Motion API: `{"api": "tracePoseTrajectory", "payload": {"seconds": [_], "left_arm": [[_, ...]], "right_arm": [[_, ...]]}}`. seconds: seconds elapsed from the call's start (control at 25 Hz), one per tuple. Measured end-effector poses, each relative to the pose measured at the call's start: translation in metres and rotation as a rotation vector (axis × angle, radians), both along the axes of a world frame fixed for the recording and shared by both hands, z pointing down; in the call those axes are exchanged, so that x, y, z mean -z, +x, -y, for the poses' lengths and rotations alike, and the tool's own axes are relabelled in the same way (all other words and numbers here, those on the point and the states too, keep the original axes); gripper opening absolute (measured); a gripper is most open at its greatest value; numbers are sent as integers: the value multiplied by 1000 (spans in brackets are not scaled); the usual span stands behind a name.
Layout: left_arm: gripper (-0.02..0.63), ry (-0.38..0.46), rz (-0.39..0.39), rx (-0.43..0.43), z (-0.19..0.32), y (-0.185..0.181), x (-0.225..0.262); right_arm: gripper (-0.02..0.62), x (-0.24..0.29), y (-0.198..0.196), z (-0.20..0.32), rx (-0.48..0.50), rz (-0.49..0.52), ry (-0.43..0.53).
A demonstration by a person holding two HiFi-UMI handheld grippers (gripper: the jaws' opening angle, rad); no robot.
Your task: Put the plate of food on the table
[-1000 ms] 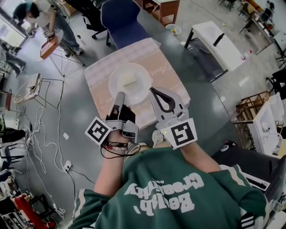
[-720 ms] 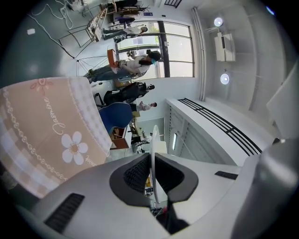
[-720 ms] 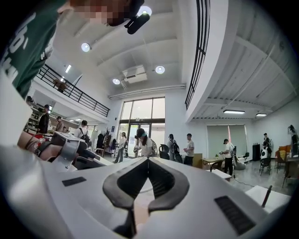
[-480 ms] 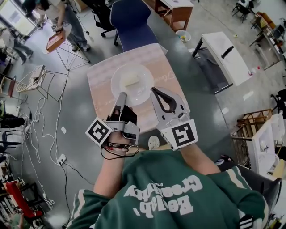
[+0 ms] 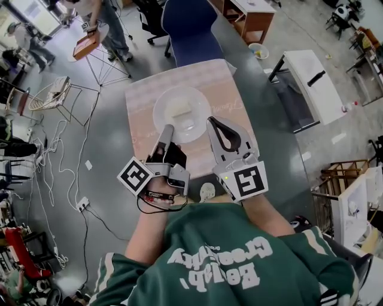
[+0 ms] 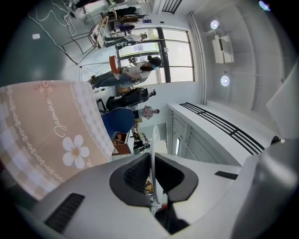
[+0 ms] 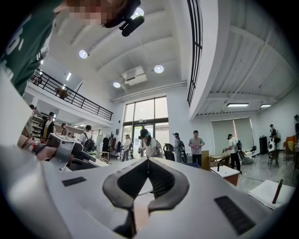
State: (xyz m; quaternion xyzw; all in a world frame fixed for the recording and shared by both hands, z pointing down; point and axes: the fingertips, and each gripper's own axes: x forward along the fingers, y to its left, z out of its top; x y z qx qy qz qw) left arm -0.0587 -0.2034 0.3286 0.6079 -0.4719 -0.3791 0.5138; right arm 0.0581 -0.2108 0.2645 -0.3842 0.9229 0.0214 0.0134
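Observation:
A white plate carrying a pale piece of food is over the pink patterned tablecloth on the table. My left gripper is at the plate's near rim, rolled on its side, shut on that rim. In the left gripper view the plate runs edge-on between the jaws of the left gripper, with the tablecloth off to one side. My right gripper is shut, its tip beside the plate's right rim. In the right gripper view, the right gripper has nothing showing between its tips.
A blue chair stands at the table's far side. A white side table is to the right and a wooden cabinet behind. Cables trail on the floor at left. People stand at the far left.
The head view has shifted a little. Both grippers and the plate keep the same places relative to the table.

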Motion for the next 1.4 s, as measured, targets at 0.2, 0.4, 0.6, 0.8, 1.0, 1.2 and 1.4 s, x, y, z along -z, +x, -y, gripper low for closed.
{"api": "tracePoseTrajectory", "payload": {"seconds": [0.2,0.4,0.6,0.8,1.0,1.2,1.4], "left_arm": [[28,-11,-9,1,6,-4,-5],[28,-49,37,0,12,-8,-22],[28,-42,32,-7,25,-8,-35],[28,-49,44,-24,47,-7,-52],[28,-74,51,-26,62,-14,-77],[28,-93,28,-34,80,-20,-104],[28,-112,13,-34,95,-28,-128]], "right_arm": [[15,-4,-9,5,6,-12,-9],[15,-14,-7,13,-11,-13,-67],[15,-27,-8,15,-20,-15,-82],[15,-49,-8,34,-47,-28,-121],[15,-67,-14,49,-65,-40,-137],[15,-88,-22,65,-74,-55,-153],[15,-108,-31,81,-90,-56,-188]]}}
